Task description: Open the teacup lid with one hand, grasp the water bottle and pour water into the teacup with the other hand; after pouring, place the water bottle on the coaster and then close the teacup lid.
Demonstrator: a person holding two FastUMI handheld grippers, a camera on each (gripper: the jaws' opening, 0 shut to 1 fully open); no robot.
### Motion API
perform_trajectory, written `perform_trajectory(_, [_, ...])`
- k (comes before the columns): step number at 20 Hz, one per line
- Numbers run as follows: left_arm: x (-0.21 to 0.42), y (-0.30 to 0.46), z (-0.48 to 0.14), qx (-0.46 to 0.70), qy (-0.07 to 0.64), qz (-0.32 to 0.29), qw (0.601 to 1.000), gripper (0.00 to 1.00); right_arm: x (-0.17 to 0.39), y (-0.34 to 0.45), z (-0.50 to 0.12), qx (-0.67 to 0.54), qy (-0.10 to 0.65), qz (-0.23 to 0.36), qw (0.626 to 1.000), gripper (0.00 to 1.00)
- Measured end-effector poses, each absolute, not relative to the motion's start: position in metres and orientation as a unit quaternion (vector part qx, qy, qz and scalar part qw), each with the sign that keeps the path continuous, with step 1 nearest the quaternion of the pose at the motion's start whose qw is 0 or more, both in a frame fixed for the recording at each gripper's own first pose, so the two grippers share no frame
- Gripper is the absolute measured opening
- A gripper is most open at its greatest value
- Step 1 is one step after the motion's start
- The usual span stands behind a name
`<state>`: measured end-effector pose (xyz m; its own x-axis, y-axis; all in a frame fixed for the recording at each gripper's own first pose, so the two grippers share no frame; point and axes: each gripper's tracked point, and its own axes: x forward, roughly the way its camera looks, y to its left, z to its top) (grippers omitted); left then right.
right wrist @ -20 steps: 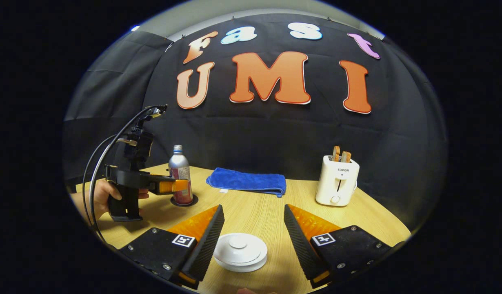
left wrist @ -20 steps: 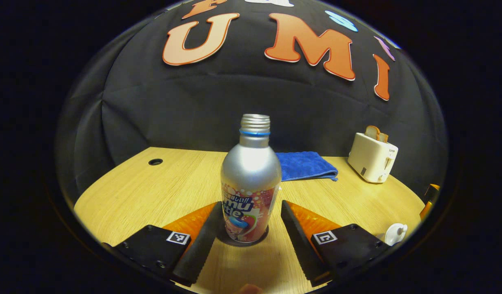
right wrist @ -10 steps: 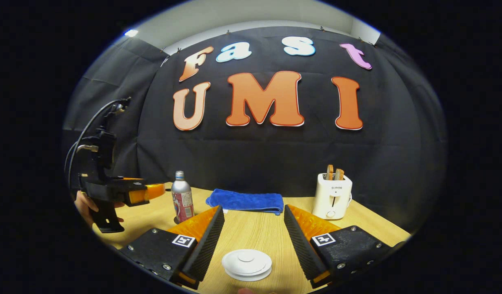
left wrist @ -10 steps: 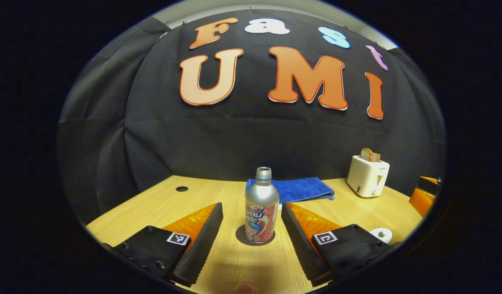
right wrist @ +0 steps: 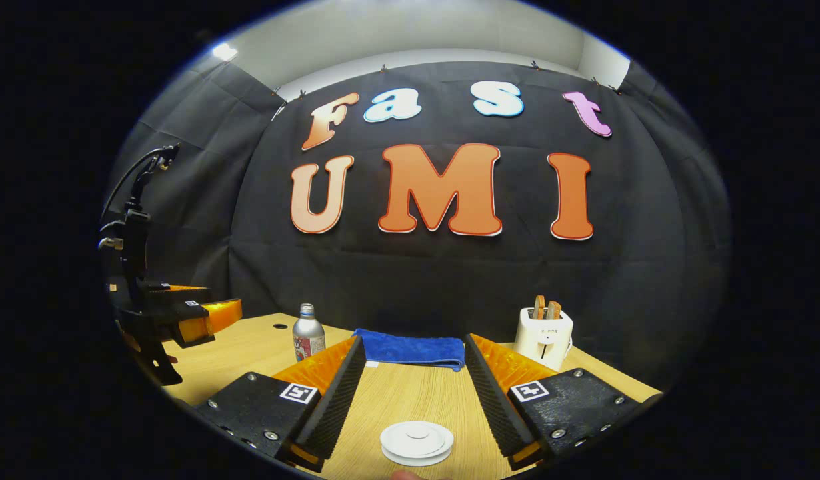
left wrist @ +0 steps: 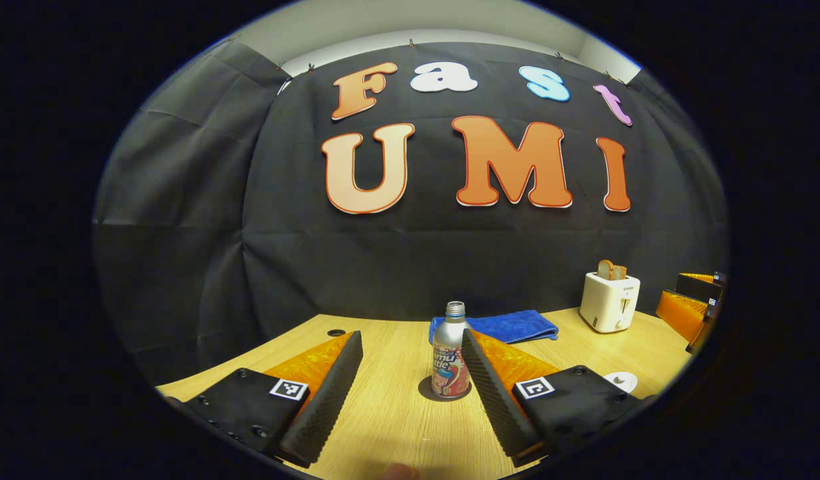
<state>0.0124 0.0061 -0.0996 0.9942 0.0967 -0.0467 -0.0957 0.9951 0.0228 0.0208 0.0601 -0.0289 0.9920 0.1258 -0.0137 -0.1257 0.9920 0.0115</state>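
The silver water bottle [left wrist: 449, 360] stands upright and uncapped on a dark round coaster [left wrist: 429, 392], well ahead of my left gripper [left wrist: 410, 337], which is open and holds nothing. The white teacup with its lid on [right wrist: 417, 442] sits on the table below my right gripper [right wrist: 414, 340], also open and raised clear of it. In the right gripper view the bottle [right wrist: 308, 335] is at the left, with the left gripper [right wrist: 217, 313] held high beside it. The teacup [left wrist: 620, 381] and the right gripper [left wrist: 690, 310] appear at the right of the left gripper view.
A folded blue cloth [right wrist: 410, 348] lies at the back of the wooden table [right wrist: 410, 400]. A white toaster [right wrist: 543, 330] with bread slices stands at the back right. A cable hole [left wrist: 336, 332] is at the back left.
Both grippers have drawn back and risen. The left one has left the bottle standing on the coaster. The lidded teacup looks smaller under the right one.
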Motion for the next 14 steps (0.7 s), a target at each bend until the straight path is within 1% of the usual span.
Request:
perform_trajectory(3, [0.007, 0.005, -0.092, 0.012, 0.012, 0.048, 0.999, 0.97, 0.02, 0.062, -0.026, 0.004, 0.005, 0.063, 0.998, 0.9])
perform_trajectory(4, [0.006, 0.002, -0.091, 0.011, 0.009, 0.043, 0.999, 0.95, 0.02, 0.061, -0.026, 0.002, 0.006, 0.062, 0.998, 0.89])
perform_trajectory(7, [0.008, -0.001, -0.088, 0.005, 0.002, 0.04, 0.999, 0.97, 0.02, 0.059, -0.025, -0.002, 0.005, 0.056, 0.998, 0.9])
perform_trajectory(10, [0.012, -0.002, -0.09, 0.004, 0.002, 0.045, 0.999, 0.96, 0.021, 0.057, -0.032, -0.011, 0.015, 0.052, 0.998, 0.9])
perform_trajectory(11, [0.014, -0.003, -0.091, 0.002, 0.002, 0.044, 0.999, 0.97, 0.021, 0.057, -0.033, -0.011, 0.017, 0.051, 0.998, 0.9])
perform_trajectory(14, [0.016, -0.006, -0.09, 0.001, 0.001, 0.04, 0.999, 0.97, 0.021, 0.056, -0.031, -0.007, 0.017, 0.051, 0.999, 0.9])
